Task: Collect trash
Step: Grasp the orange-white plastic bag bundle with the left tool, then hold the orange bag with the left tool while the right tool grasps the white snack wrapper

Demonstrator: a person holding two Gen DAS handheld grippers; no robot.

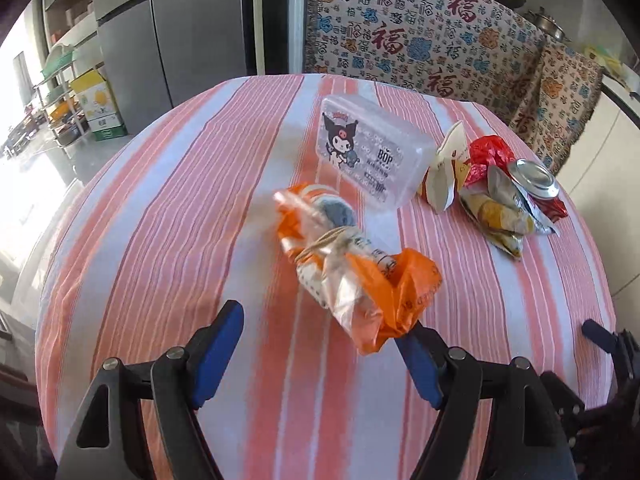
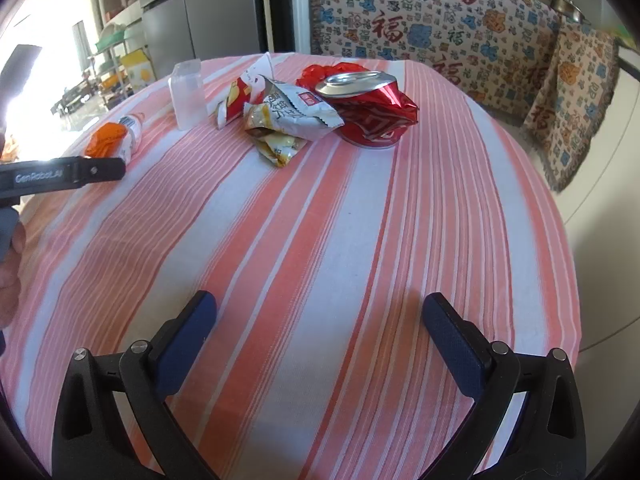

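Note:
An orange-and-clear plastic bag bundle (image 1: 348,264) lies on the striped tablecloth (image 1: 180,220) just ahead of my open left gripper (image 1: 320,328); its orange end touches the right finger. The bundle also shows in the right wrist view (image 2: 116,138). A crushed red can (image 2: 370,108), a silver-yellow snack wrapper (image 2: 288,120) and a small paper wrapper (image 2: 236,96) lie together far ahead of my open, empty right gripper (image 2: 320,316). The same pile shows in the left wrist view (image 1: 508,196).
A clear plastic box with a cartoon print (image 1: 372,152) stands behind the bundle. A patterned cloth-covered sofa (image 1: 420,32) is beyond the table. A grey fridge (image 1: 168,28) and shelves (image 1: 64,92) stand at the left. The left gripper's body (image 2: 60,176) shows in the right view.

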